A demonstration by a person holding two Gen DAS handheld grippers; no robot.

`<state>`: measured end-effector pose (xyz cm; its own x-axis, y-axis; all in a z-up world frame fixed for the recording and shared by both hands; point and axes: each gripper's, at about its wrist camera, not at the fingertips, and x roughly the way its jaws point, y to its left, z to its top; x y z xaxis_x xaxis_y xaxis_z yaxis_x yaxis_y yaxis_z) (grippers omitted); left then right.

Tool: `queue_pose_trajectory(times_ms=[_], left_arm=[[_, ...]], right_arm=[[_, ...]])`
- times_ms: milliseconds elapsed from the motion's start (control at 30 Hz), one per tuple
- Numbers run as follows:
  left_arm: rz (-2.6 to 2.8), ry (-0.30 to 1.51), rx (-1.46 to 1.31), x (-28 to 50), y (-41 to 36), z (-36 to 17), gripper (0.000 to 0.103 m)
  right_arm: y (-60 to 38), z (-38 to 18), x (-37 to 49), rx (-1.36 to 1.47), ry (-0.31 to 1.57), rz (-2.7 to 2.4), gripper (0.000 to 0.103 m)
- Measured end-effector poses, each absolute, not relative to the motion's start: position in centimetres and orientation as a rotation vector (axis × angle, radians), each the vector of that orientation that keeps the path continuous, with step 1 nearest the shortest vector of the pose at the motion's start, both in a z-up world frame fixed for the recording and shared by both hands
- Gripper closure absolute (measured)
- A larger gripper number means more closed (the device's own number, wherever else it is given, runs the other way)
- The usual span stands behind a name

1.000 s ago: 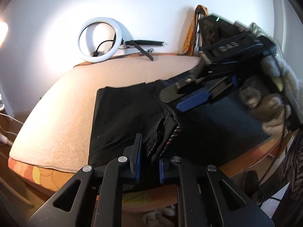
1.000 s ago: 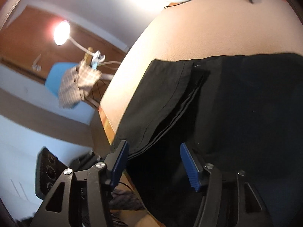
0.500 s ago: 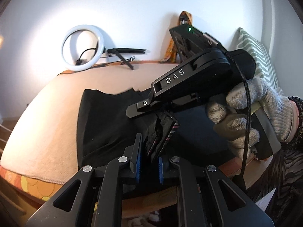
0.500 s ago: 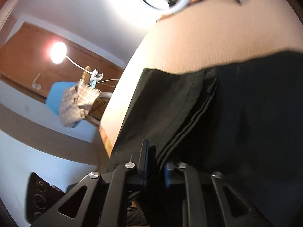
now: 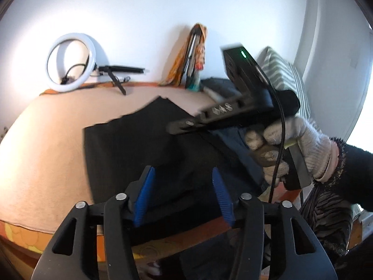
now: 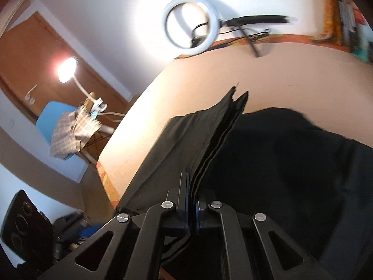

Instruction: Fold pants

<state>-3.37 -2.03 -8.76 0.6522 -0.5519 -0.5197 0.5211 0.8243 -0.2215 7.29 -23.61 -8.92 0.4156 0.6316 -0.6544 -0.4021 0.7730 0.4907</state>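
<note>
Peach bed cover point(image 5: 46, 154) under black pants point(image 5: 130, 149), near edge | handover: right gripper point(image 6: 191, 206) now clamped on stacked pant edges, lifting them | left gripper point(image 5: 181, 193) jaws opening, nothing between, was pinching that bunch | we judge fold-over next, right-led

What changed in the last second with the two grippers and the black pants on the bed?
The left gripper let go of the bunched black pants; its jaws are opening, nothing pinched. The right gripper, open a second ago, closed on the pants' layered edge and lifts it. The white ring light and peach bed cover stayed put.
</note>
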Motion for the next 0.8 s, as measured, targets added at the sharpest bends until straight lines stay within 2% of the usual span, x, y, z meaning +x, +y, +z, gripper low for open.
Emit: queue_pose_trajectory(times_ms=[300, 800], left_arm=[[-0.465, 0.747, 0.032, 2.7, -1.7, -10.3, 0.051], [-0.548, 0.739, 0.053, 4.0, -5.1, -10.6, 0.051]], right_arm=[[-28.4, -8.9, 6.2, 0.311, 0.935, 0.572, 0.102], [-37.1, -8.1, 2.6, 0.313, 0.906, 0.422, 0.102]])
